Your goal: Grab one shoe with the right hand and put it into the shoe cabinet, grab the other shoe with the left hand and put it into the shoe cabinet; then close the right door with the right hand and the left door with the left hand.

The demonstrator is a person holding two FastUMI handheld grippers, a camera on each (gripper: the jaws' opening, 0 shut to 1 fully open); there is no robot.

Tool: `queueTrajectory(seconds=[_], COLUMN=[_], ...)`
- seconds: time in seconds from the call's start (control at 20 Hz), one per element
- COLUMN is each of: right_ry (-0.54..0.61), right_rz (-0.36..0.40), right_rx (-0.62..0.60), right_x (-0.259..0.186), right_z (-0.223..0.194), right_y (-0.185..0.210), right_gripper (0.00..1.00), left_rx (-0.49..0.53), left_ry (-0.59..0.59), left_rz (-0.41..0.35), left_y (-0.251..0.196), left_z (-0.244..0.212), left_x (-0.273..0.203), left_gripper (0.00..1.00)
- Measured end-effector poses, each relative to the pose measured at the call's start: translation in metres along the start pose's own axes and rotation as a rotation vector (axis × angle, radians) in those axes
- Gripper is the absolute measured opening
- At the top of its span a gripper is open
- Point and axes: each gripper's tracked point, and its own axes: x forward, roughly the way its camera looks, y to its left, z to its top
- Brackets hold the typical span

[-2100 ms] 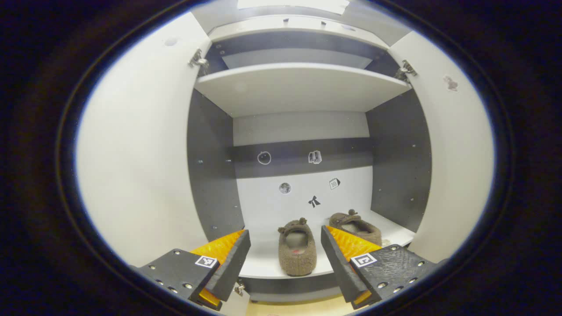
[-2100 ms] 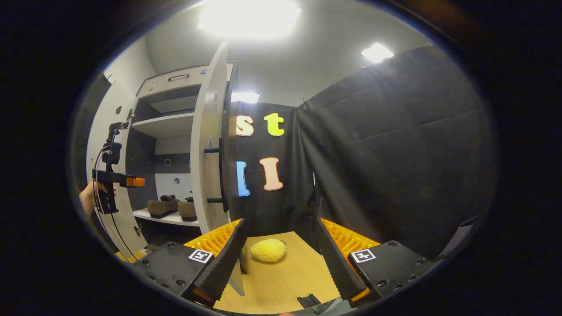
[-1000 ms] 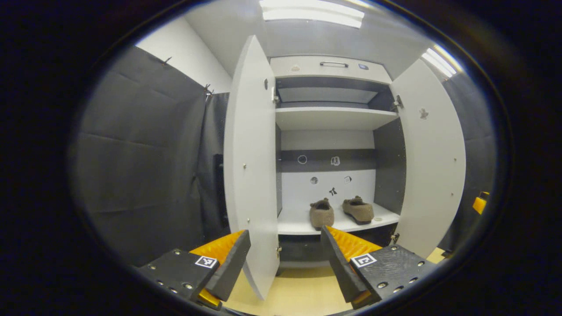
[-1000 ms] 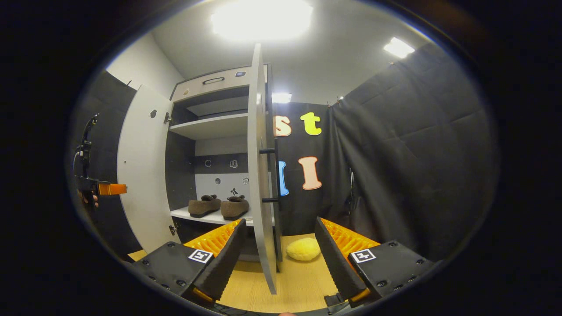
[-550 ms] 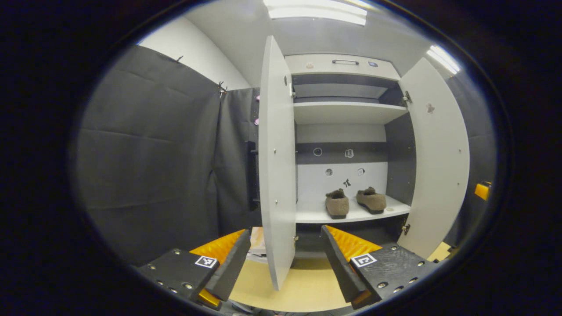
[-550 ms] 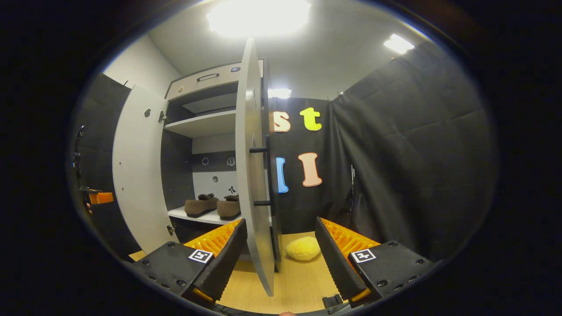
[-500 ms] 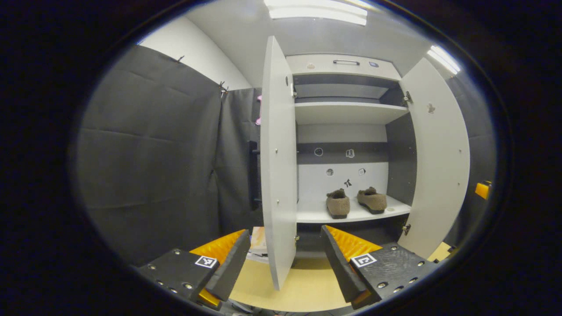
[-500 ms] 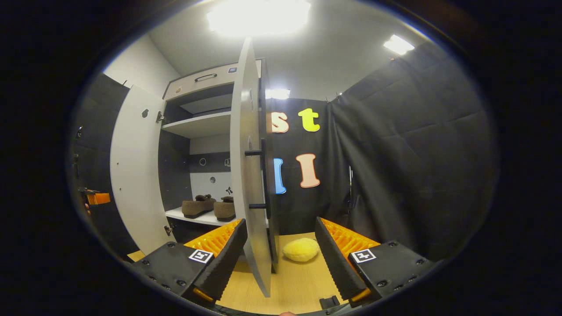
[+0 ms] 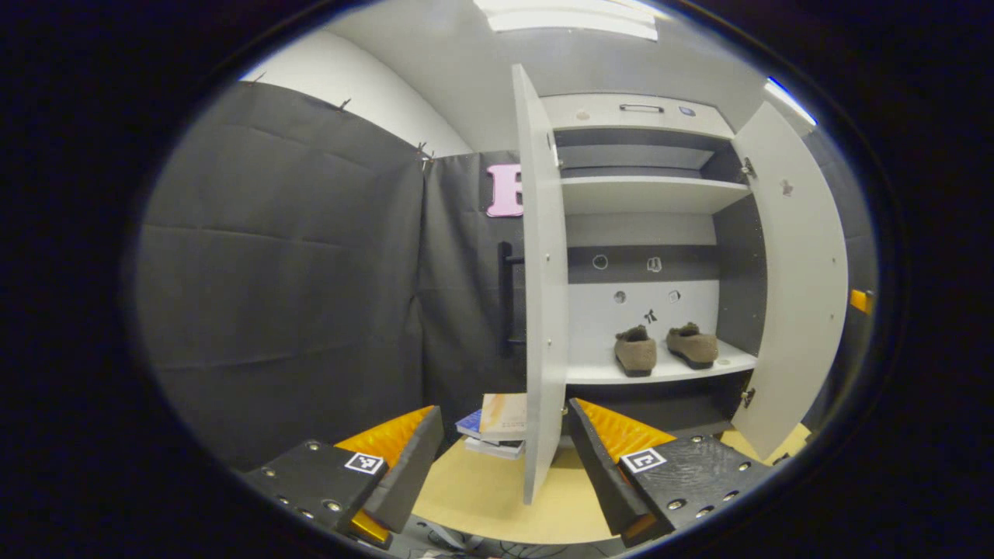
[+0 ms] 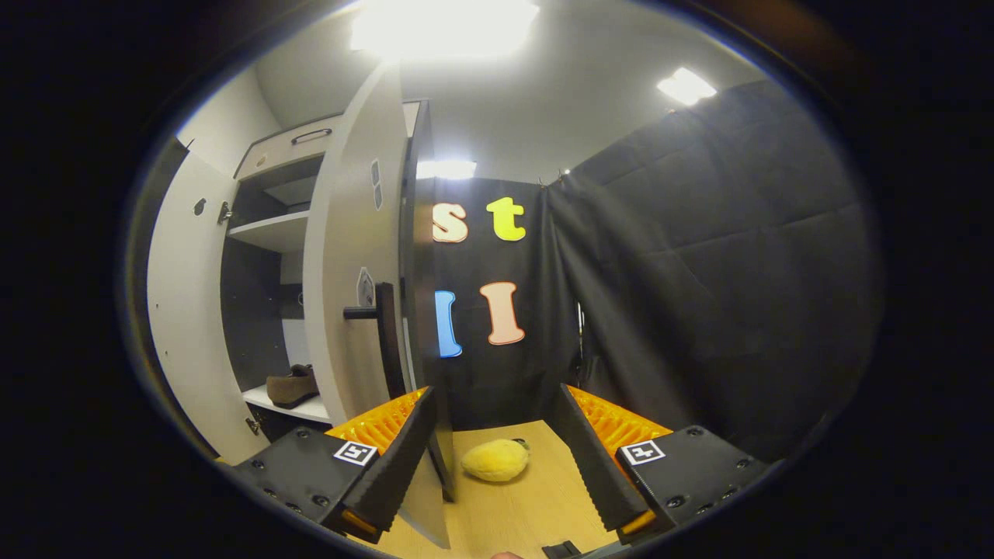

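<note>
In the left gripper view we see the tall white shoe cabinet with both doors open. The left gripper hangs in front of it with its jaws spread wide and nothing between them; the free edge of the white left door stands between the two fingers but touches neither. On the lower white shelf the two brown fuzzy slippers rest side by side: the left slipper sits nearer the shelf's front edge, and the right slipper sits just beside it, toward the right-hand wall of the compartment. This view also shows a small stack of books on the wooden floor behind the left door, near the cabinet's left bottom corner.

The right gripper view presents the outer face of the white right door with its black bar handle. The right gripper is likewise opened wide and holds nothing; its fingers stand just beside the door's lower edge, and we cannot tell whether they touch it. Here one slipper is visible past the door, on the shelf's front edge. A yellow plush toy lies on the floor between the fingers, farther off.
</note>
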Motion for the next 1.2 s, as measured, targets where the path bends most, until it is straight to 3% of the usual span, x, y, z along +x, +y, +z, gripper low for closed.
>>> queueTrajectory(seconds=[0.25, 0.3, 0.4, 0.45, 0.7, 0.95, 1.0, 1.2], right_ry=[0.038, 0.044, 0.033, 0.028, 0.003, -0.003, -0.005, -0.005], right_rz=[-0.053, -0.077, -0.108, -0.118, -0.199, -0.201, -0.202, -0.209], right_rx=[0.008, 0.006, -0.01, -0.025, -0.085, -0.031, -0.036, -0.044], right_x=[0.008, 0.01, 0.006, 0.002, -0.006, -0.013, -0.015, -0.019], right_z=[-0.014, -0.017, -0.016, -0.016, -0.011, -0.016, -0.016, -0.017], right_y=[0.013, 0.013, 0.016, 0.017, 0.027, 0.054, 0.059, 0.076], right_gripper=[0.96, 1.0, 0.96, 0.91, 0.95, 0.91, 0.95, 0.95], left_rx=[0.011, 0.011, 0.01, 0.01, 0.008, 0.008, 0.003, -0.011], left_ry=[0.002, 0.001, 0.0, -0.004, -0.013, -0.011, -0.009, -0.004], left_rz=[0.018, 0.015, 0.007, 0.002, -0.042, -0.082, -0.09, -0.121], left_y=[0.03, 0.035, 0.045, 0.049, 0.064, 0.072, 0.073, 0.076], left_z=[-0.003, -0.002, -0.001, 0.001, 0.005, 0.0, -0.003, -0.009], left_x=[0.015, 0.019, 0.029, 0.034, 0.065, 0.091, 0.096, 0.112], left_gripper=[1.0, 1.0, 1.0, 0.94, 0.94, 0.94, 0.94, 0.94])
